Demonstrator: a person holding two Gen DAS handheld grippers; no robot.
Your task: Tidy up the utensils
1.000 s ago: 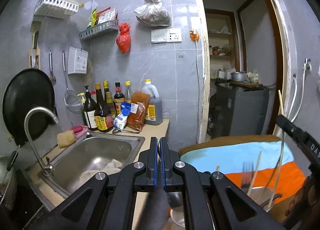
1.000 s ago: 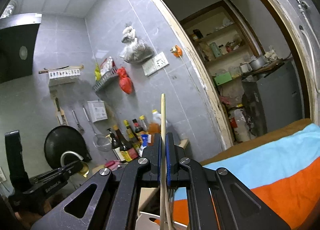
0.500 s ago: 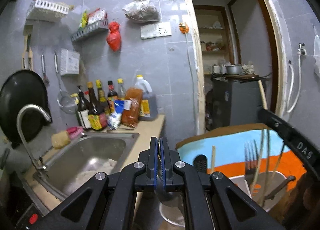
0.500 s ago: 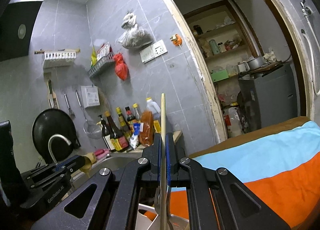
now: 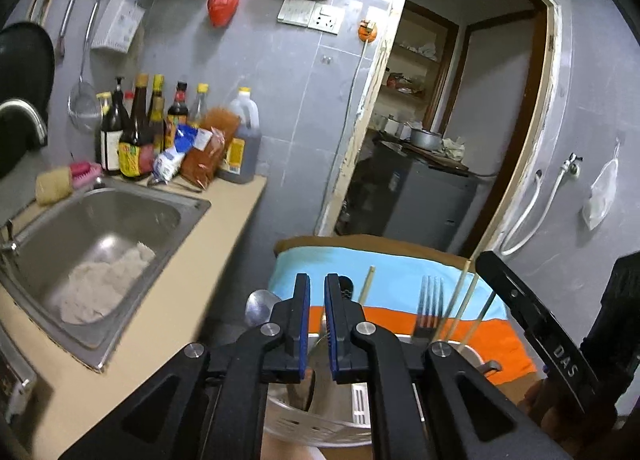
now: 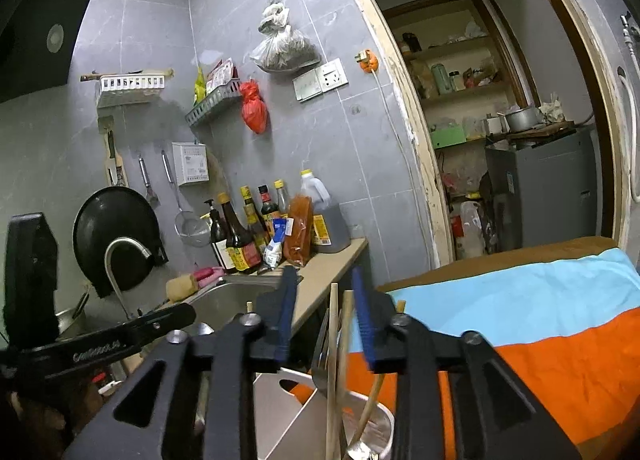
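Observation:
My left gripper (image 5: 316, 296) is open a little and empty, just above a metal perforated utensil holder (image 5: 320, 424). A spoon (image 5: 260, 306) stands beside its left finger. A fork (image 5: 429, 308) and several chopsticks (image 5: 460, 300) stand in a white holder (image 6: 372, 424) to the right. My right gripper (image 6: 322, 296) is open wide over that white holder. A wooden chopstick (image 6: 332, 360) stands free between its jaws, next to the fork (image 6: 320, 356). The right gripper also shows in the left wrist view (image 5: 532, 324).
A steel sink (image 5: 100, 236) with a cloth in it lies to the left in a beige counter (image 5: 192, 300). Sauce bottles (image 5: 160, 131) stand at the wall. A blue and orange cloth (image 6: 520, 332) covers the surface behind the holders. A doorway (image 5: 440, 139) opens beyond.
The right gripper lowered and opened, letting go of the chopstick into the white holder. The left gripper tilted down, opened slightly and released the spoon.

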